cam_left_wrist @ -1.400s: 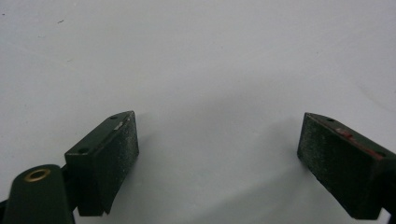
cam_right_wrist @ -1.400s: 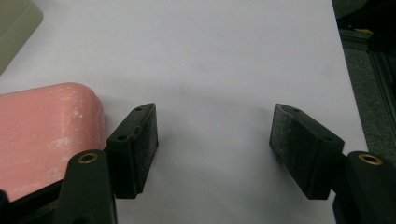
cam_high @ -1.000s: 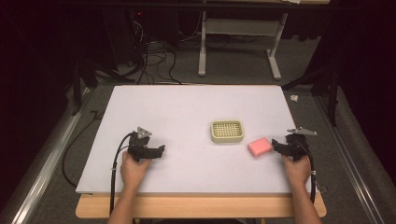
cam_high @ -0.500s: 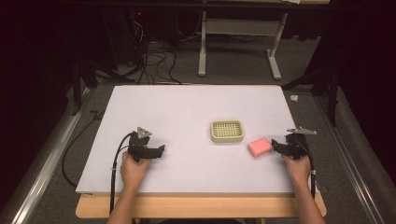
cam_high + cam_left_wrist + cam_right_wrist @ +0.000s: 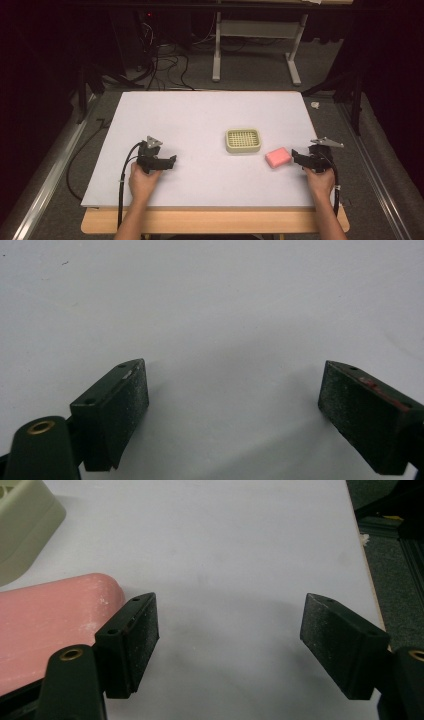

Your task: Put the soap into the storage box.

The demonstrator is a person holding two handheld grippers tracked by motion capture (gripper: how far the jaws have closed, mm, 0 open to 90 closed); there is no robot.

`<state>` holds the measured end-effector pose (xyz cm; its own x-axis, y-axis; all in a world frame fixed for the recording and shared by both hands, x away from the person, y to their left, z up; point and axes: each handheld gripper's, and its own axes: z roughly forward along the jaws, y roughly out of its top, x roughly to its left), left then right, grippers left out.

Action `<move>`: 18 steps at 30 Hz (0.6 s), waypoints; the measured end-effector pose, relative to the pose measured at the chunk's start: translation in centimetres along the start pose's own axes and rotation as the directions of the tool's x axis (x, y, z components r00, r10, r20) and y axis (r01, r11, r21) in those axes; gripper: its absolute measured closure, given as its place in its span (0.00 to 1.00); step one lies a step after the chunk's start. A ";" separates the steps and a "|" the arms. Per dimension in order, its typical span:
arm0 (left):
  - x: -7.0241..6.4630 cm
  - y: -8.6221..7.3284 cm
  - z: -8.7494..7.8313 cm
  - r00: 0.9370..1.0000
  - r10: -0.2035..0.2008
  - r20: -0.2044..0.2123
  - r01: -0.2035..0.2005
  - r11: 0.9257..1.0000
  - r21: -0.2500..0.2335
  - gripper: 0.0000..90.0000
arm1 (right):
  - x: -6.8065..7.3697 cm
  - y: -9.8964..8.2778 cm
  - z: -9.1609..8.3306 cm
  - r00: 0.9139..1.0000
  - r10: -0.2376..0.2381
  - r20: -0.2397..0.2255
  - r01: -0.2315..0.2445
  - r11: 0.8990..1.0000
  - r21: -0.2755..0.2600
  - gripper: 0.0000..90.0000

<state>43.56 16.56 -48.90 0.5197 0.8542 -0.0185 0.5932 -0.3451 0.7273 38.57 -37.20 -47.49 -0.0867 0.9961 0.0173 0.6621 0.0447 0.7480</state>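
Note:
A pink soap bar (image 5: 278, 157) lies on the white board (image 5: 200, 115), just right of a cream slotted soap dish (image 5: 243, 140). My right gripper (image 5: 296, 156) rests beside the bar's right end, pointing left. Its jaws have just been opening and stand open, with bare board between them (image 5: 230, 605). In the right gripper view the pink bar (image 5: 45, 620) sits outside the left jaw, with a corner of the dish (image 5: 20, 520) behind it. My left gripper (image 5: 171, 162) rests on the board at the left, open over bare surface (image 5: 232, 375).
The board's right edge (image 5: 367, 570) runs close beside the right gripper, with dark floor beyond it. A wooden table edge (image 5: 215, 220) shows below the board. Cables and a table frame (image 5: 250, 45) lie on the floor behind.
The right gripper's jaws look slightly wider apart than before. Both hands, the pink bar and the dish have stayed in place.

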 end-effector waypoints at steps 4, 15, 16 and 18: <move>0.0 0.0 0.0 1.000 0.000 0.000 0.000 1.000 0.000 0.15 | -0.1 -0.1 -0.7 1.000 0.012 -0.009 -0.013 0.999 -0.032 0.26; 0.0 0.0 0.0 1.000 -0.001 0.000 0.001 1.000 0.000 0.15 | 0.1 -0.5 -2.4 0.998 0.022 -0.059 -0.027 0.996 -0.089 0.24; 0.0 0.0 0.0 1.000 -0.001 0.000 0.001 1.000 -0.001 0.15 | 0.1 -0.5 -2.6 0.998 0.019 -0.065 -0.026 0.995 -0.097 0.24; 0.0 0.0 0.0 1.000 -0.001 -0.002 0.001 1.000 -0.002 0.15 | 0.2 -0.5 -3.1 0.997 0.016 -0.076 -0.025 0.993 -0.114 0.23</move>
<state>43.55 16.56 -48.91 0.5181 0.8552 -0.0181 0.5925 -0.3435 0.7287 35.93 -37.26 -45.80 -0.1324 0.9880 0.0798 0.5751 0.0109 0.8180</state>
